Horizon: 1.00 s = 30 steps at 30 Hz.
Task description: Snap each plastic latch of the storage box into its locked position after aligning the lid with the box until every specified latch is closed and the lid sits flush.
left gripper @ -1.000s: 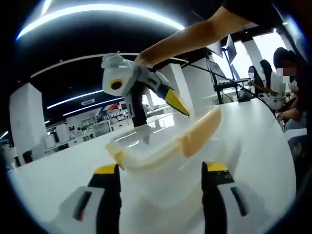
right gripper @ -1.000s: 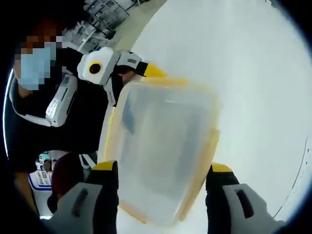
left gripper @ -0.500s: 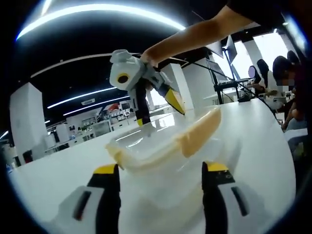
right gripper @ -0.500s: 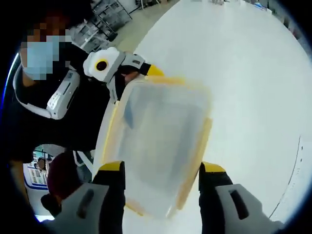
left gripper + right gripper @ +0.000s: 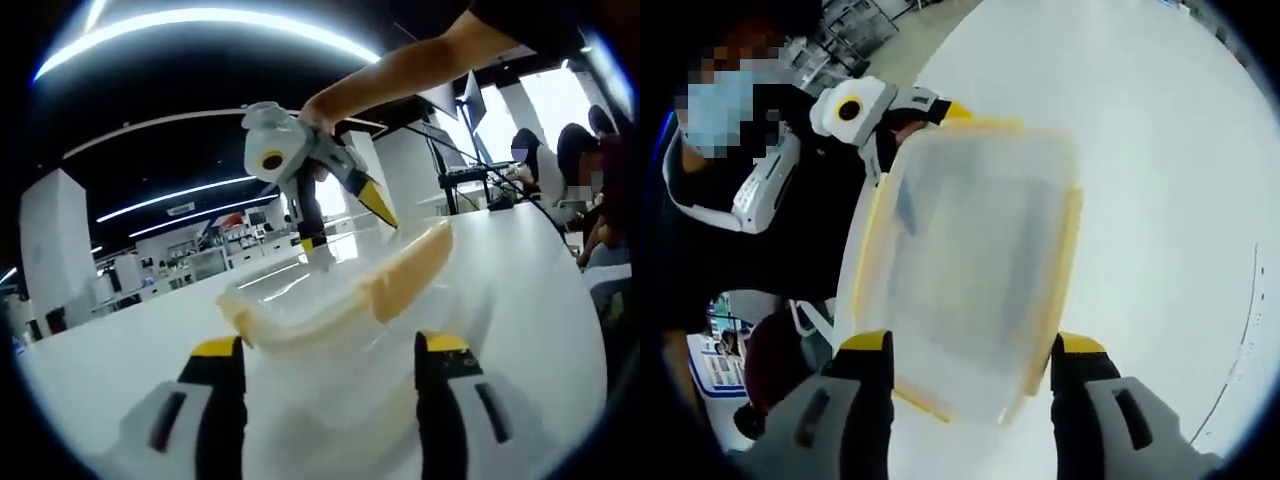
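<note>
Here, both tools [image 5: 330,345] [image 5: 970,345] spread wide around the unlabelled storage box [image 5: 970,260] — yellow latches [image 5: 405,270], white table [image 5: 1160,150].

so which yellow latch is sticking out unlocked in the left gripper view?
The long-side latch on the view's right of the storage box, flared outward and up off the lid rim. The yellow strip on the view's left lies flat along the edge.

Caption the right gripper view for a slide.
Clear storage box with yellow latches on a white table, left tool at its far end.
</note>
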### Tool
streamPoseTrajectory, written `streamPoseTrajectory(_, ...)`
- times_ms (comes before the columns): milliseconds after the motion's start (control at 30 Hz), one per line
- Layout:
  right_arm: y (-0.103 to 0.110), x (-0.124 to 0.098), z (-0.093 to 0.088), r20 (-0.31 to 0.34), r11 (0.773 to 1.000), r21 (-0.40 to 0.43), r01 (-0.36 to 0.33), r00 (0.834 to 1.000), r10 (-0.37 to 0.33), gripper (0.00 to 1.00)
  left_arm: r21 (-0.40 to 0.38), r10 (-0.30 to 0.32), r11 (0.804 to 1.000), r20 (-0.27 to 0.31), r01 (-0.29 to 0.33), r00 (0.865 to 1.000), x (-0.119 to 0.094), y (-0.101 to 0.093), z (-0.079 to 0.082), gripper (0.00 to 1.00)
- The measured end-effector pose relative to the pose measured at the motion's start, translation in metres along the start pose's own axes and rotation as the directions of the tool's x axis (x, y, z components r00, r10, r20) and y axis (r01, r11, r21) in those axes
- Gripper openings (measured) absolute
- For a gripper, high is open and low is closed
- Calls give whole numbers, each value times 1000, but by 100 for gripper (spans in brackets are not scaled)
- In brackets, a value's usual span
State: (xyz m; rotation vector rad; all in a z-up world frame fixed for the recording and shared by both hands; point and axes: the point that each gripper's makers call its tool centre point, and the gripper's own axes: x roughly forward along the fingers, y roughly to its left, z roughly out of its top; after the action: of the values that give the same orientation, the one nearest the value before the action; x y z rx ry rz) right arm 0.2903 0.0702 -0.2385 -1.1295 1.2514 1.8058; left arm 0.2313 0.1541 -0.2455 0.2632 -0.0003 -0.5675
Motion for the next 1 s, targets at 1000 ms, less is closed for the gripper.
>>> streamPoseTrajectory(1000, 0, 4, 2, -32, 997, 69, -40, 999, 43, 50, 2, -3, 1000, 1, 3, 1000, -1, 0, -1, 68)
